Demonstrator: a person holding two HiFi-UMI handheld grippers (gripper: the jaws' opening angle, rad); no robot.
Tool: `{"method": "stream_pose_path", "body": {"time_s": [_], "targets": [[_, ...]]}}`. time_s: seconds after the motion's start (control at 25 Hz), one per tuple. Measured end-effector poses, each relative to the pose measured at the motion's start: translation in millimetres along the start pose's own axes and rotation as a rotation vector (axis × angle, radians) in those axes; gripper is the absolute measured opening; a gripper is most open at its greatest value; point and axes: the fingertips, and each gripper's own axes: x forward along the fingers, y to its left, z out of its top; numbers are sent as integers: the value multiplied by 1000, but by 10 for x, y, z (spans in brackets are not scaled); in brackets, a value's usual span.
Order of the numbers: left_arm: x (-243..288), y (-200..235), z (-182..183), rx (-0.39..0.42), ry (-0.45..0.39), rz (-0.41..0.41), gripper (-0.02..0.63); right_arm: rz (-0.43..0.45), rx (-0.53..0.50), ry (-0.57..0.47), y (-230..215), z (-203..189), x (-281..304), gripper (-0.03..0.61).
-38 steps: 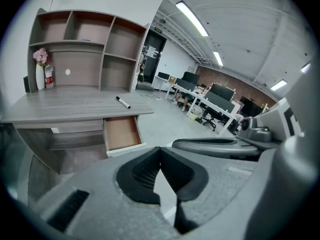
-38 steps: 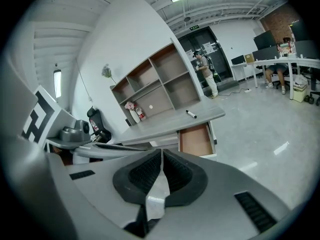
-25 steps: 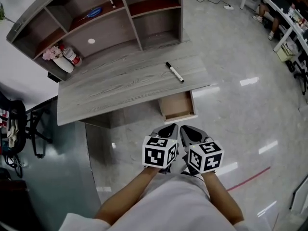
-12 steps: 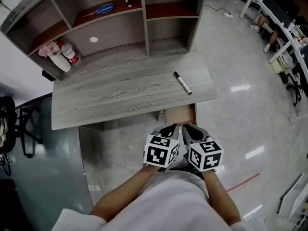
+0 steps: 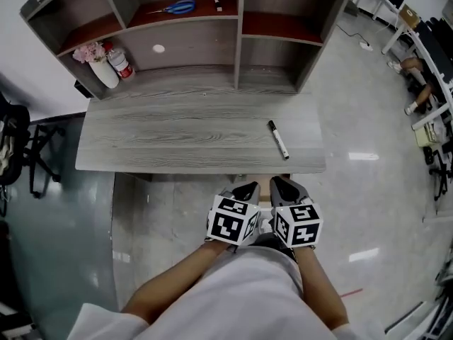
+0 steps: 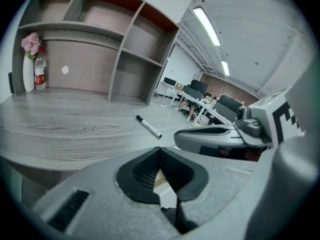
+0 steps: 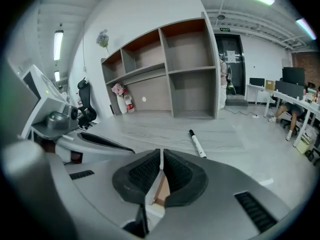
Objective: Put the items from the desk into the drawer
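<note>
Black-and-white marker pen (image 5: pixel 277 139) lies on the grey woodgrain counter (image 5: pixel 177 137), ahead of the right gripper (image 5: pixel 282 187) fingers, long axis running away from them; left gripper (image 5: pixel 245 190) farther. Both pairs pressed together, empty.

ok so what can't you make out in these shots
Head view: the drawer is nearly all hidden under the desk edge and behind the left gripper and right gripper; its inside is unseen.
Head view: the small dark item beside the scissors on the shelf is too small to name.
Any view: the bottle label is too small to read.
</note>
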Motion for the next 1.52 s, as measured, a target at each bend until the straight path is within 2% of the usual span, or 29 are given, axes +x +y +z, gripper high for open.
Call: {"method": "stream_pose_path", "body": {"time_s": [0.16, 0.52, 0.56, 0.64, 0.68, 1.16, 1.32, 1.52], "targets": [[206, 69, 132, -53, -18, 61, 5, 51, -30, 16, -234, 54, 168, 3], [579, 102, 309, -94, -45, 160, 5, 111, -91, 59, -671, 32, 587, 6], [611, 98, 319, -96, -46, 171, 5, 114, -97, 64, -713, 27, 629, 13], [667, 102, 326, -99, -46, 194, 5, 126, -106, 78, -781, 12, 719, 76], [694, 112, 325, -104, -46, 207, 5, 133, -111, 85, -811, 4, 769, 86], [797, 137, 228, -154, -39, 345, 5, 188, -130, 181, -1076, -123, 1290, 91], [737, 164, 206, -174, -45, 393, 5, 165, -130, 232, -1147, -205, 1398, 91], [626, 194, 124, -214, -43, 457, 5, 152, -149, 244, -1197, -201, 1410, 57]]}}
